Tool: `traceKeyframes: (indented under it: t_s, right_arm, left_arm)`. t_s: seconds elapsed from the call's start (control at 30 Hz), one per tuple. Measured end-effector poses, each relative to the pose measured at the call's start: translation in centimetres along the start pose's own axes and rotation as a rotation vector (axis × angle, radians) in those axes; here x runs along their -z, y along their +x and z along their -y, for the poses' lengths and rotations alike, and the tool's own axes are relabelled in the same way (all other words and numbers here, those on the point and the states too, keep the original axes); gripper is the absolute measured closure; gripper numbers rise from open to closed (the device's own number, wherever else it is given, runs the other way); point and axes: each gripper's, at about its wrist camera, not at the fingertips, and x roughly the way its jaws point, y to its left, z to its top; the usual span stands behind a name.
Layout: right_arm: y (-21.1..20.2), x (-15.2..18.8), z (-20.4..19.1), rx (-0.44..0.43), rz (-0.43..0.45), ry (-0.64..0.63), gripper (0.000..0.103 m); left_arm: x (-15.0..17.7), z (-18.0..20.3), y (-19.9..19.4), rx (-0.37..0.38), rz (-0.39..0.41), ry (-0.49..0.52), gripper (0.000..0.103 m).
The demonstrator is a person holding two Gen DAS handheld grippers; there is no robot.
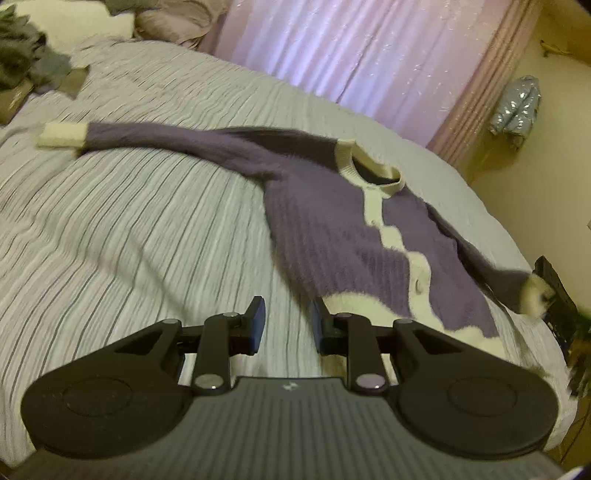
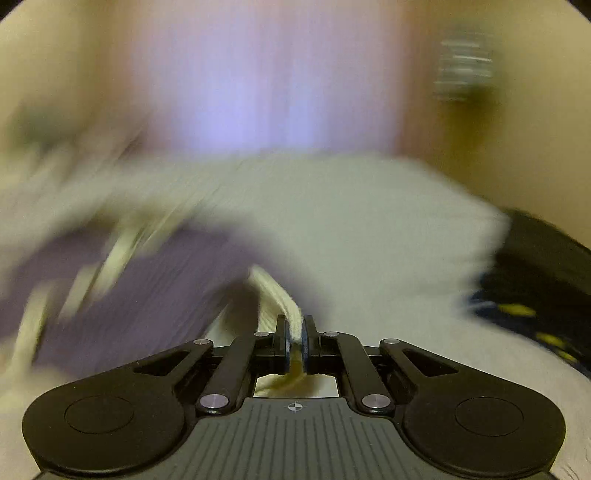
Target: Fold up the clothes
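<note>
A purple knit cardigan [image 1: 332, 229] with cream trim lies face up on the striped bedspread [image 1: 129, 240], neck toward the curtain. One sleeve stretches far left and ends in a cream cuff [image 1: 61, 134]. My left gripper [image 1: 288, 310] hovers open just short of the cream hem [image 1: 354, 302], with nothing between its pads. In the blurred right wrist view, my right gripper [image 2: 294, 332] is shut on the other sleeve's cream cuff [image 2: 273, 291], and the purple sleeve [image 2: 147, 295] trails off to the left over the bedspread [image 2: 369, 221].
A pink curtain [image 1: 351, 48] hangs behind the bed. Pillows [image 1: 74, 18] and a heap of grey clothes [image 1: 22, 59] sit at the far left corner. A dark object [image 1: 554, 291] stands off the bed's right edge, and a silvery bag [image 1: 517, 107] hangs on the wall.
</note>
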Motion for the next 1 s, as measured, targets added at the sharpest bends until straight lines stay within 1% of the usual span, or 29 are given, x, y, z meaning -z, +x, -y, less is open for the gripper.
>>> traceKeyframes:
  t_s: [0.03,0.07,0.1,0.13,0.17,0.2,0.23,0.33,0.37,0.4,0.47,0.5,0.53,0.57,0.63,0.7,0.73,0.77,0.8,0.83,0.87,0.9,0.97,1.0]
  right_arm:
    - [-0.2,-1.8,2.6,0.081,0.047,0.127,0.098]
    - [-0.2,-2.3,4.7,0.169,0.029,0.229,0.093]
    - [-0.2,-2.9,6.8,0.258,0.01,0.33,0.065]
    - [-0.2,-3.4,8.9,0.343,-0.009,0.43,0.049]
    - [-0.8,-2.6,9.7,0.299,-0.01,0.493,0.038]
    - [-1.5,-1.9,10.4,0.252,-0.013,0.555,0.038]
    - [-2.1,-0.4,10.1,0.122,-0.033,0.6,0.038]
    - [-2.9,4.7,7.3,-0.183,-0.179,0.709,0.038]
    - [-2.9,6.4,5.8,-0.268,-0.234,0.741,0.038]
    - [-2.8,8.2,4.3,-0.354,-0.288,0.772,0.038]
    - [-2.8,11.0,1.3,-0.46,-0.354,0.817,0.038]
    - [-2.6,12.0,-0.2,-0.491,-0.378,0.83,0.038]
    - [-2.4,12.6,-1.3,-0.506,-0.382,0.827,0.038]
    - [-2.1,13.1,-2.4,-0.521,-0.385,0.824,0.038]
    - [-1.0,13.2,-3.3,-0.528,-0.384,0.827,0.038]
    - [0.3,13.4,-4.2,-0.529,-0.438,0.833,0.038]
    - [0.7,13.6,-4.7,-0.529,-0.476,0.809,0.038]
    - [1.0,13.7,-5.3,-0.524,-0.492,0.794,0.044]
    - [1.3,13.8,-5.8,-0.52,-0.508,0.78,0.074]
    - [1.9,14.1,-6.2,-0.529,-0.547,0.803,0.091]
    - [1.7,14.3,-6.4,-0.536,-0.549,0.83,0.093]
    - [1.5,14.5,-6.6,-0.543,-0.55,0.855,0.094]
    - [-0.3,13.0,-6.4,-0.572,-0.48,0.87,0.095]
    - [-1.3,12.2,-5.8,-0.602,-0.447,0.907,0.095]
  left_arm:
    - [-0.3,0.0,0.6,0.008,0.002,-0.007,0.078]
    - [-0.6,0.0,1.2,0.015,0.0,-0.021,0.075]
    - [-0.8,-0.1,1.8,0.026,-0.001,-0.041,0.073]
    - [-0.9,-0.3,2.3,0.043,-0.002,-0.07,0.071]
    - [-0.8,-0.5,2.9,0.062,-0.007,-0.101,0.07]
    - [-0.7,-0.8,3.5,0.08,-0.015,-0.132,0.066]
    - [-0.5,-1.1,4.1,0.095,-0.023,-0.163,0.063]
    - [0.3,-2.3,5.8,0.164,-0.049,-0.274,0.061]
    - [0.6,-2.7,6.3,0.188,-0.057,-0.312,0.059]
    - [0.8,-3.1,6.9,0.211,-0.06,-0.347,0.055]
    - [1.2,-3.8,8.1,0.256,-0.06,-0.414,0.052]
    - [1.4,-4.0,8.7,0.28,-0.057,-0.441,0.047]
    - [1.5,-4.2,9.4,0.285,-0.063,-0.457,0.044]
    - [1.7,-4.3,10.2,0.28,-0.073,-0.471,0.043]
    - [2.0,-4.4,11.3,0.271,-0.086,-0.468,0.043]
    - [2.0,-4.0,12.0,0.271,-0.087,-0.451,0.039]
    - [2.0,-3.7,12.1,0.281,-0.093,-0.442,0.039]
    - [1.9,-3.4,12.3,0.294,-0.1,-0.435,0.039]
    - [1.8,-3.1,12.5,0.331,-0.124,-0.424,0.052]
    - [1.7,-2.8,12.6,0.369,-0.152,-0.415,0.095]
    - [1.5,-2.5,12.5,0.379,-0.17,-0.407,0.094]
    - [1.0,-2.3,12.1,0.372,-0.173,-0.386,0.095]
    - [-0.8,-1.8,10.0,0.36,-0.136,-0.326,0.095]
    - [-1.9,-1.6,8.5,0.359,-0.111,-0.308,0.095]
